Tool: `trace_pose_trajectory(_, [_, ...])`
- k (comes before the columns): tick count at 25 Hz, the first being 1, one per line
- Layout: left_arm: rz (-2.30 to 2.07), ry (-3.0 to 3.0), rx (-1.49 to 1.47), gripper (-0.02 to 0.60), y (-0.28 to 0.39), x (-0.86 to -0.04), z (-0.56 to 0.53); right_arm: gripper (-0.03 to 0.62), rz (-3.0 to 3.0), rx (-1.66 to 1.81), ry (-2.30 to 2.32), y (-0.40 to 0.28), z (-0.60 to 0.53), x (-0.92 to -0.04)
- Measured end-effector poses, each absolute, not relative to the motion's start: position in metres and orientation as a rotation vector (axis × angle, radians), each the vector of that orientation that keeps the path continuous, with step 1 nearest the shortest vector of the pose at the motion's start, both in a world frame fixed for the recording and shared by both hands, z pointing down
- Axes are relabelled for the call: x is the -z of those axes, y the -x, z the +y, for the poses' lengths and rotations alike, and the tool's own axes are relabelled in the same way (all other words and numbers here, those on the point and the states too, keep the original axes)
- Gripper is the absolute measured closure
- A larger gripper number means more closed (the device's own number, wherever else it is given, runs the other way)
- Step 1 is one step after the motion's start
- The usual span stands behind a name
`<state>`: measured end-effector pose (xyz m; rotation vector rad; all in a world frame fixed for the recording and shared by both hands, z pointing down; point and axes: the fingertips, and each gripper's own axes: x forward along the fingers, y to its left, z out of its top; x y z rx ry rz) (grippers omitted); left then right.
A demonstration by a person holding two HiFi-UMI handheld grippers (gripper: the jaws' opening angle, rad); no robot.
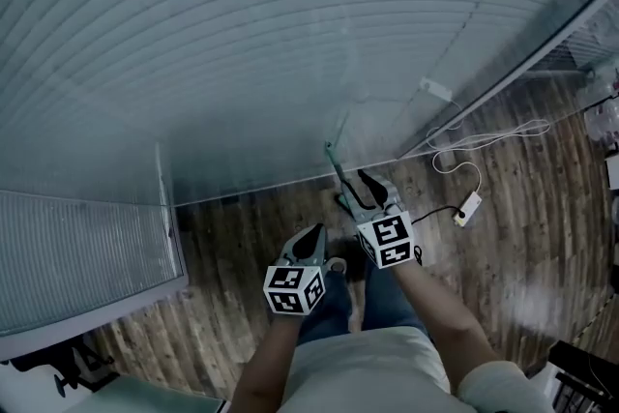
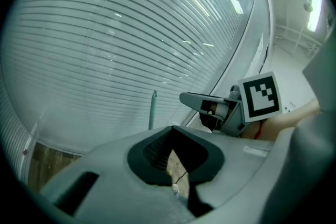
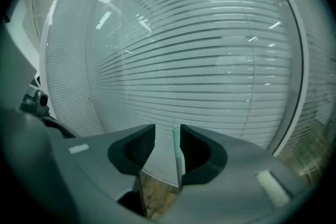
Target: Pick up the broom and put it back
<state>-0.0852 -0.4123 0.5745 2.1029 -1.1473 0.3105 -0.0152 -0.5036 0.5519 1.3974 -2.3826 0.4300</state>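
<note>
Right tongs (image 3: pixel 168 131): spread wide. The broom handle (image 3: pixel 176 157) stands in the gap, lying along the inner face of the jaw on that view's right. The other jaw is well clear of it, so I read no pinch.
Left tongs (image 2: pixel 170 131): tips pressed together on nothing, held beside my right tongs and a little nearer to me.
Broom: a thin pale-green handle, close to upright, its top against the slatted blind (image 1: pixel 290 34). In the head view its lower end and the brush are hidden behind my right tongs, so I can't say how it rests on the floor.
Progress: the broom stands at the wall, yet nothing is clamped on it. I can't tell from here whether this is a grasp not yet made or a release at its place. If it leans there on its own, I judge the job close to done, with only a clean exit left. If not, I must close on the handle first and carry it.
Edges: the blind is just ahead of both tongs. A frame post (image 1: pixel 503 77) runs down to the floor on the right.
Open room: there is wooden floor (image 1: pixel 522 247) to my right. A power strip (image 1: pixel 467 208) and its white cable (image 1: pixel 478 174) lie near the right tongs. On the left, a lower blind panel (image 1: pixel 77 247) closes the corner. My safest way out looks to be straight back toward me.
</note>
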Motion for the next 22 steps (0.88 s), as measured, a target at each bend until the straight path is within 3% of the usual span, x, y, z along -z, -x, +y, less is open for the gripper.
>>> trace_pose_trajectory(22, [-0.950,-2.268,-0.381,0.581,0.038,-0.518,-0.401,0.451,-2.408,-0.437,-1.535,-0.016,-0.438,-0.472])
